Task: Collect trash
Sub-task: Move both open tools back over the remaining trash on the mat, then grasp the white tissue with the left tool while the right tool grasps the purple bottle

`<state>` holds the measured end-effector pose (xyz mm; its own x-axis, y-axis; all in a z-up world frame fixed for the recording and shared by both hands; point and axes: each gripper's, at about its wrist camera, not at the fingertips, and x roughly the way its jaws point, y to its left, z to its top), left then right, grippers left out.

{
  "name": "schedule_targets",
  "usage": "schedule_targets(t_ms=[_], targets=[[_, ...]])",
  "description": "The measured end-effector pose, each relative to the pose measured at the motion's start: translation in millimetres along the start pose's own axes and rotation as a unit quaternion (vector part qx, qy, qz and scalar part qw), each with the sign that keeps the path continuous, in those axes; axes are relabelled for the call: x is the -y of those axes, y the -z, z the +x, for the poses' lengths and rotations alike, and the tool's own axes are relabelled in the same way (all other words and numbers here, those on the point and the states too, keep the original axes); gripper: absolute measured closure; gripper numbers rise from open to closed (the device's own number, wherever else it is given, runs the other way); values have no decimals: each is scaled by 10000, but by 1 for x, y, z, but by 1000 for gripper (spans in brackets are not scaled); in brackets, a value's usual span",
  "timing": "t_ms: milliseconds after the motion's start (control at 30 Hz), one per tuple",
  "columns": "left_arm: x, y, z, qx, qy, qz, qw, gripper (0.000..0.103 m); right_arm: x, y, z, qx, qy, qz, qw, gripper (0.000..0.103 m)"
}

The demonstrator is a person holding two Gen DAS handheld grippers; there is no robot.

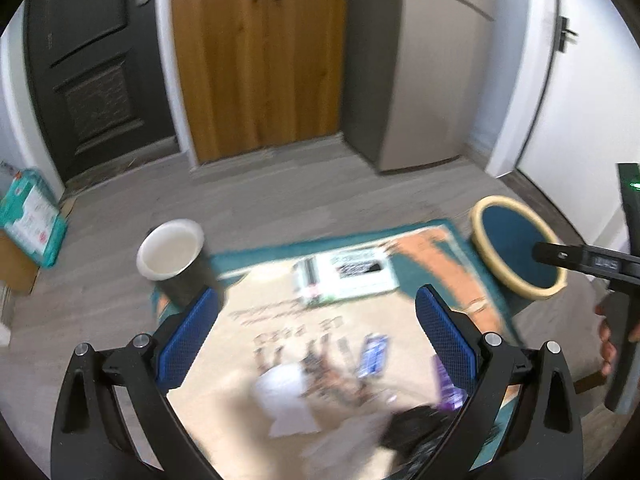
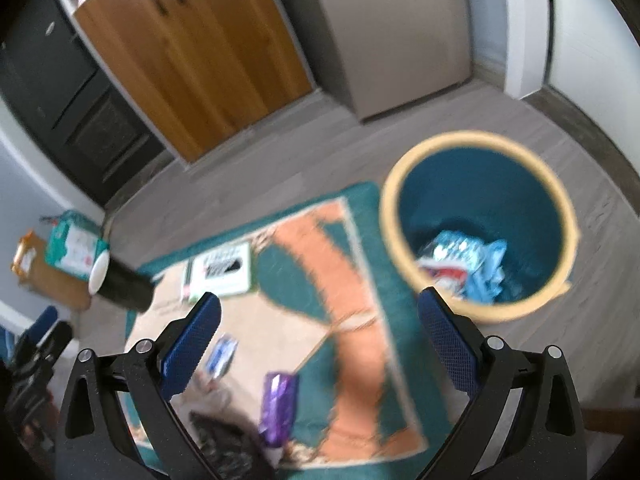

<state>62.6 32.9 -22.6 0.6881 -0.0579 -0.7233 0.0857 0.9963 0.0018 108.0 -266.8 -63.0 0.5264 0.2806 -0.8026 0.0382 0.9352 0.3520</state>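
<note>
While both claws stand wide open and empty, the purple wrapper (image 2: 277, 410) lies on the rug (image 2: 360, 280) at about 7 o'clock from the right gripper (image 2: 320, 340), long axis toward 12; the left gripper (image 1: 318, 334) is farther.

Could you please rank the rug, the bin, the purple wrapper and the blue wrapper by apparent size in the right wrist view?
1. rug
2. bin
3. purple wrapper
4. blue wrapper
The purple wrapper lies nearer the camera, so the last two are uncertain.
</note>
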Motion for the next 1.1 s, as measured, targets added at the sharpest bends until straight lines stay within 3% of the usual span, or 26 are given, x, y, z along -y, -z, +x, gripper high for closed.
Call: schedule_targets(t_ms=[200, 433, 633, 800, 1100], targets=[[-38, 29, 18, -416, -254, -339, 9982, 6, -29, 27, 28, -420, 178, -298, 9985, 5], [-43, 61, 55, -1115, -287, -406, 9925, 6, -34, 64, 66, -1045, 447, -289, 9931, 5], [-34, 66, 71, -1340, -366, -275, 9899, 6, -40, 71, 77, -1157, 538, -642, 9897, 5], [-28, 68, 88, -1592, -347, -221, 9864, 6, -38, 76, 88, -1347, 528, -525, 9881, 6], [-23, 84, 121, -2297, -454, -102, 9722, 6, -49, 82, 100, -1588, 407, -637, 9844, 8]])
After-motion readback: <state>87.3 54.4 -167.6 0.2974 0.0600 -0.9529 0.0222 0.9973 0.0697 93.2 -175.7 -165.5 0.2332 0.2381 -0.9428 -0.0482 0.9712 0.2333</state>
